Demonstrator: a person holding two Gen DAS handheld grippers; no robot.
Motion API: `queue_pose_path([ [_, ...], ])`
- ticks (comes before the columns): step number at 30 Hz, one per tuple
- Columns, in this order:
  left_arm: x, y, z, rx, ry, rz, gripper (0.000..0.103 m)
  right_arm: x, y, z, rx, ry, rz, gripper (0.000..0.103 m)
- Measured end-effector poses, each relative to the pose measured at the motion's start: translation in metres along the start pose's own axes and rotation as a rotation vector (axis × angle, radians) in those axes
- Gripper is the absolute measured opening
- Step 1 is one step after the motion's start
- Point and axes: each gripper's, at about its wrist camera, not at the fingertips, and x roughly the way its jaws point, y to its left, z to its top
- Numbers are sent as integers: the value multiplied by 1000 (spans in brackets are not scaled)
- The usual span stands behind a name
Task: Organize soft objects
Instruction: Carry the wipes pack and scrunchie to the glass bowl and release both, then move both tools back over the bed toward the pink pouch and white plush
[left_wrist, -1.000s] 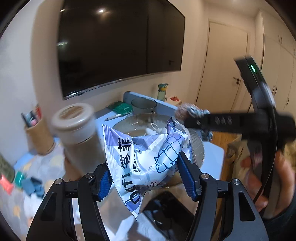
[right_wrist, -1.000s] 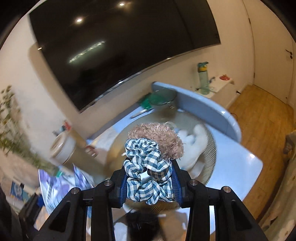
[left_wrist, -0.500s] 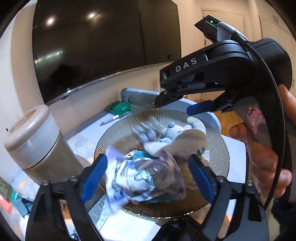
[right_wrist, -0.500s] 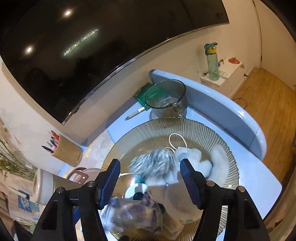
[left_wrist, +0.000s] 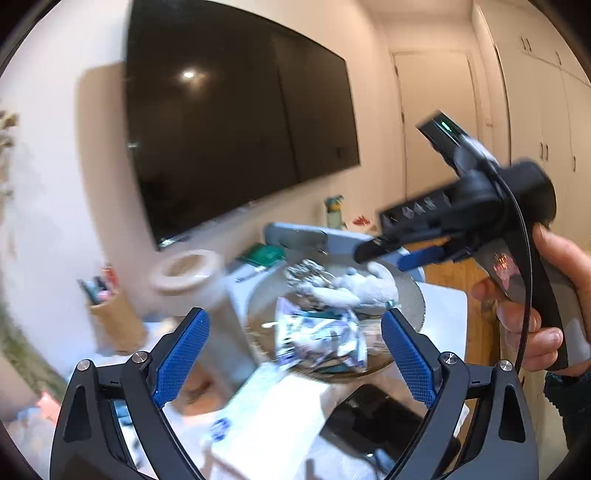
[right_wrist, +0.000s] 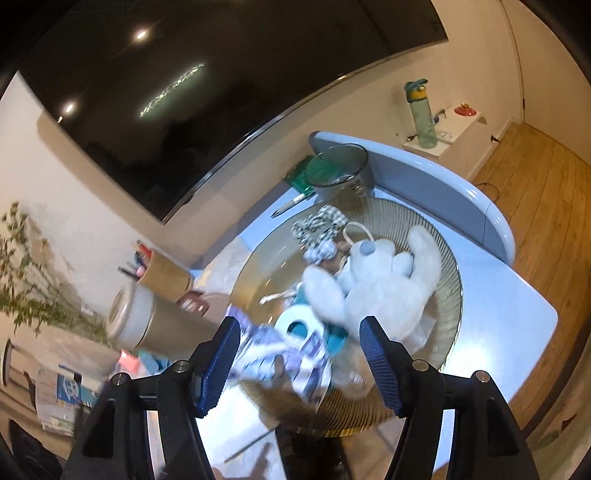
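Observation:
A ribbed glass plate (right_wrist: 448, 258) holds a white plush toy (right_wrist: 388, 291), a checked scrunchie (right_wrist: 321, 221) and a crumpled blue-and-white printed packet (right_wrist: 291, 354). My left gripper (left_wrist: 294, 315) hovers just in front of the plate (left_wrist: 415, 295). Its jaws are opening, and the packet (left_wrist: 321, 336) lies beyond them, untouched. My right gripper (right_wrist: 300, 324) stands open above the plate's near side with nothing pinched. The left wrist view shows it from the side (left_wrist: 384, 258), over the plush toy (left_wrist: 362, 290) and the scrunchie (left_wrist: 306, 271).
A tall flask with a beige lid (right_wrist: 147, 325) and a pencil holder (left_wrist: 114, 317) stand left of the plate. A glass mug (right_wrist: 340, 170), a green booklet (right_wrist: 301, 173) and a pen (right_wrist: 291, 205) lie behind it. A black phone (left_wrist: 373, 417) lies in front.
My left gripper let go of the packet and my right let go of the scrunchie; both things now lie on the plate. Both pairs of jaws have spread, and the left gripper has drawn back.

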Motion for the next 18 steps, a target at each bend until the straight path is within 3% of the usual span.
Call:
queue_pose_path([
  [5,-62,60,0,-70,-37,135,96,-23,44,-26,-77,-29,59,71],
  [7,-86,89,-2,-104,-35,202,100,-30,70,-40,-129,-47,81,85],
  [12,-131,166,-20,-207,39,315,101,-27,142,-82,-262,-57,143,85],
  [15,-148,203,-45,-263,55,401,101,-8,183,-111,-330,-21,209,85],
  [18,-151,240,-78,-366,94,424,101,19,216,-144,-399,-1,211,85],
])
